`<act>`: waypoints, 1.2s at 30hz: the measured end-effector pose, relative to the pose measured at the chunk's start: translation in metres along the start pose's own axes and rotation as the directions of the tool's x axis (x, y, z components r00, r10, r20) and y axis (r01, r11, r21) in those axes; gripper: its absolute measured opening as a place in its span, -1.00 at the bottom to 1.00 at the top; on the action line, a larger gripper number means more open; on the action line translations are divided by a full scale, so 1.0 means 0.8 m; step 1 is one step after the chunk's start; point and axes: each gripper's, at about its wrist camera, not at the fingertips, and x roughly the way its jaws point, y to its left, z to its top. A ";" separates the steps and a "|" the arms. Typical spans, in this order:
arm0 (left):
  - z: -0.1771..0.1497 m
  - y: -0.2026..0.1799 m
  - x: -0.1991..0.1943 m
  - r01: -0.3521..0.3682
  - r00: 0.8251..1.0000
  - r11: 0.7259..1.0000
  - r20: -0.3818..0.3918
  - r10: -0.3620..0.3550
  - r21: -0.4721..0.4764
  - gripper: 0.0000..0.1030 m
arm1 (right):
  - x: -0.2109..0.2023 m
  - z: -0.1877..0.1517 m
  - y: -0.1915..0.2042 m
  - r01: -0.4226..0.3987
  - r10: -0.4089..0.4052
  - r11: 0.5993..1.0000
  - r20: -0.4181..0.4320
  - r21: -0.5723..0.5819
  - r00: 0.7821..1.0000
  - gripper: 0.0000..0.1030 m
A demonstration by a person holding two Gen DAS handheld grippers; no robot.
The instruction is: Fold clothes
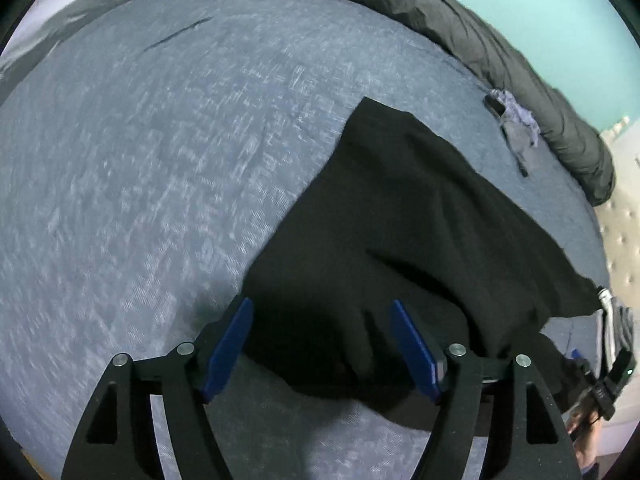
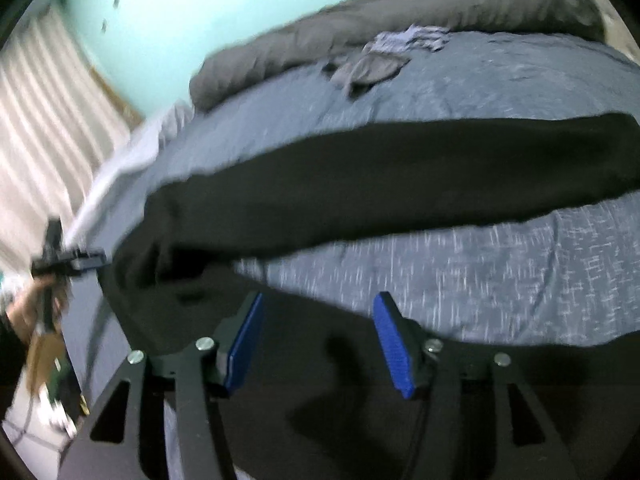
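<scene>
A black garment [image 1: 400, 220] lies spread on the blue-grey bedcover [image 1: 140, 160]. In the left wrist view my left gripper [image 1: 322, 302] hovers over the garment's near corner. Its blue pads [image 1: 228, 348] stand wide apart and do not press the cloth between them. In the right wrist view the same black garment [image 2: 400, 180] runs as a long band across the bedcover [image 2: 480, 280], with another fold of it under the fingers. My right gripper [image 2: 320, 296] is open above that fold, and its pads [image 2: 394, 344] stay clear of the cloth.
A rolled dark grey duvet [image 1: 480, 40] lines the far edge of the bed by a turquoise wall. A small crumpled grey-lilac garment [image 1: 516, 124] lies beside it, also seen as the small garment [image 2: 384, 56]. A pale curtain [image 2: 40, 120] hangs at the left. A person's hand [image 2: 28, 308] is at the bed's edge.
</scene>
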 end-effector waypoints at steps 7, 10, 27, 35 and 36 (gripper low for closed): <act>-0.043 -0.021 -0.003 0.051 0.999 0.998 0.005 -0.051 0.033 0.46 | -0.050 -0.028 -0.017 0.085 -0.089 0.996 -0.103 -0.042 0.991 0.12; -0.053 -0.025 0.004 0.067 0.998 0.997 0.000 -0.067 0.050 0.44 | -0.077 -0.042 -0.045 0.140 -0.141 0.990 -0.124 -0.014 0.982 0.12; -0.069 -0.007 -0.001 0.131 0.991 0.991 0.014 -0.131 0.043 -0.88 | -0.188 -0.106 -0.171 0.296 -0.272 0.904 -0.120 0.309 0.955 0.12; -0.072 -0.017 -0.013 0.113 0.993 0.993 0.022 -0.114 0.047 -0.87 | -0.183 -0.124 -0.190 0.272 -0.232 0.885 -0.149 0.377 0.961 0.12; -0.072 -0.016 -0.012 0.124 0.992 0.992 0.017 -0.124 0.028 -0.84 | -0.181 -0.124 -0.191 0.268 -0.226 0.884 -0.150 0.383 0.962 0.13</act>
